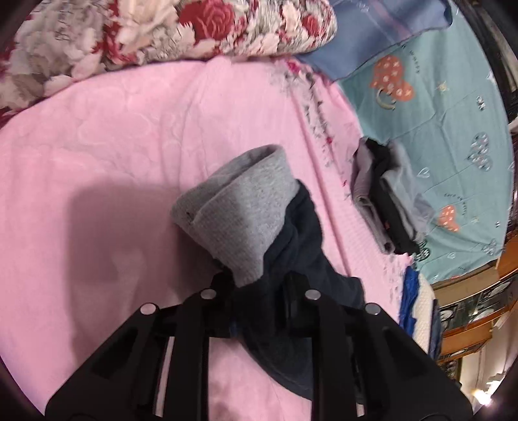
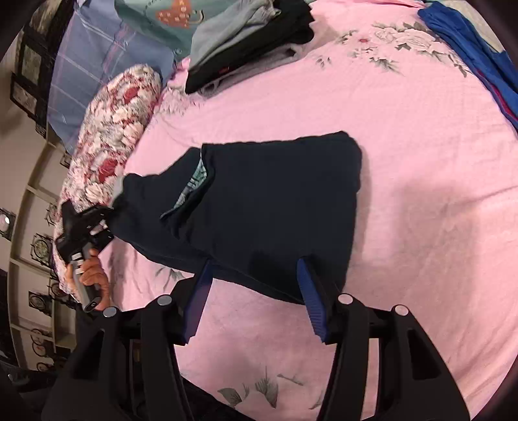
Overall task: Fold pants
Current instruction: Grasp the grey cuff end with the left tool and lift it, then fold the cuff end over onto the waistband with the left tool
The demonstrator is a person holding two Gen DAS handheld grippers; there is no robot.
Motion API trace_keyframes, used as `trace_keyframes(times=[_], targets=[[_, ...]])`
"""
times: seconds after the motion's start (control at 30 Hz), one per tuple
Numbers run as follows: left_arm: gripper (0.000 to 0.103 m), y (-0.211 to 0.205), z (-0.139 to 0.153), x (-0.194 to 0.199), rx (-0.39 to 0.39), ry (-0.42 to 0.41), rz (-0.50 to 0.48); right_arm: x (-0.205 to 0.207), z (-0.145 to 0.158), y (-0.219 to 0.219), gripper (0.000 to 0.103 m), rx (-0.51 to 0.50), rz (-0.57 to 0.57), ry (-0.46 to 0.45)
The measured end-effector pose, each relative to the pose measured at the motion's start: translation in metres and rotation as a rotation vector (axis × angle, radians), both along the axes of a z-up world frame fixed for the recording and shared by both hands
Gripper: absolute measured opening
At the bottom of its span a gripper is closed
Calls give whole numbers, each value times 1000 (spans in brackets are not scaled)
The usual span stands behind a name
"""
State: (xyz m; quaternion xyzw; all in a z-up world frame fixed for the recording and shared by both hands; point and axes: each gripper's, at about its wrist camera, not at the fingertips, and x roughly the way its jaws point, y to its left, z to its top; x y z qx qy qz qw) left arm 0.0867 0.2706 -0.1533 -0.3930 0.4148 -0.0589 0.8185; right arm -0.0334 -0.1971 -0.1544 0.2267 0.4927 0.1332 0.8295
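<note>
Dark navy pants lie partly folded on the pink bedspread, a patterned pocket lining showing at a slit. My left gripper is shut on the pants' end with the grey ribbed cuff, lifted off the bed; the navy cloth hangs from it. It also shows in the right wrist view, held by a hand at the pants' left end. My right gripper is open, its blue pads at the near edge of the folded pants, holding nothing.
A stack of folded grey and black clothes lies at the bedspread's edge, also in the right wrist view. A rolled floral quilt lies along the far side. A blue garment lies at the right. A teal sheet lies beyond.
</note>
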Motion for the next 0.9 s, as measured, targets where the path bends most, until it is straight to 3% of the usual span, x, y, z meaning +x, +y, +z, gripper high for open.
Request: trace_keyframes(times=[0.1,0.37,0.4,0.47,0.63,0.7,0.77,0.83,0.9], targets=[[18,7,8,-15,-32,-45,-5,12,8,25,55,-41,58,-3],[18,-3,21,-24,45,-92,-22,82,31,124,54,-118,251,-82],[18,-4,22,-25,57,-95,-23,91,30,137,51,-129,271,-98],[18,-6,25,-26,77,-104,-31,110,22,163,12,-180,297,-98],[18,-22,45,-29,156,-144,-61,138,-21,192,12,-234,311,39],[18,-38,61,-32,216,-177,-78,137,-19,193,11,-244,318,34],[18,-53,75,-35,253,-207,-103,130,1,174,11,-155,299,23],[18,-79,94,-38,301,-255,-150,111,37,136,13,-117,225,-97],[18,-114,110,-41,347,-300,-217,87,62,94,26,-125,129,-177]])
